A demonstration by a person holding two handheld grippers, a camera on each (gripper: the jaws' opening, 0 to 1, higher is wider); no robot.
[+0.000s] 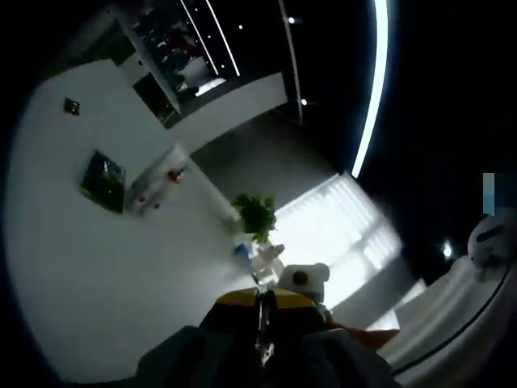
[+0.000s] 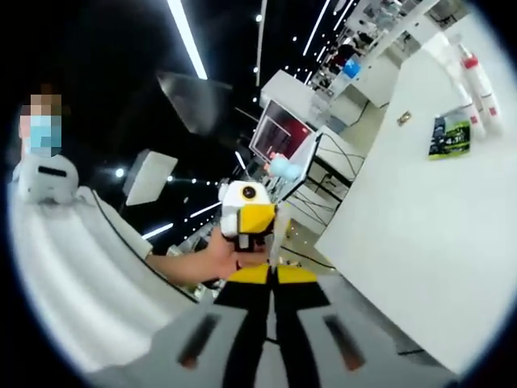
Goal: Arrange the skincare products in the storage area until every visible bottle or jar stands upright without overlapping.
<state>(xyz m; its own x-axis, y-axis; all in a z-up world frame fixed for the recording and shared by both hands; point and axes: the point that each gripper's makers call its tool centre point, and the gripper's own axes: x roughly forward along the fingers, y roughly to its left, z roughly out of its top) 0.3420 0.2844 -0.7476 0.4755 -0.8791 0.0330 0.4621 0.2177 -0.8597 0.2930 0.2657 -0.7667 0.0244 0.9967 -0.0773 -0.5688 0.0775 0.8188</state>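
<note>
Both views point up into the room, towards walls and ceiling. At the bottom of the left gripper view, my left gripper (image 1: 262, 305) has its yellow-tipped black jaws pressed together with nothing between them. My right gripper (image 2: 272, 281) looks the same in its own view, jaws closed and empty. The two grippers face each other at close range. A hand (image 2: 212, 257) holds the left gripper (image 2: 252, 236) just beyond the right one's tips. The right gripper's white box (image 1: 304, 278) rises just behind the left one's tips.
A white wall (image 1: 97, 267) carries a green poster (image 1: 103, 181); a potted plant (image 1: 257, 215) stands by a bright window. The person's white sleeve (image 2: 73, 267) fills the left of the right gripper view. Another white wall (image 2: 420, 242) stands on its right. Strip lights (image 2: 186, 36) cross the dark ceiling.
</note>
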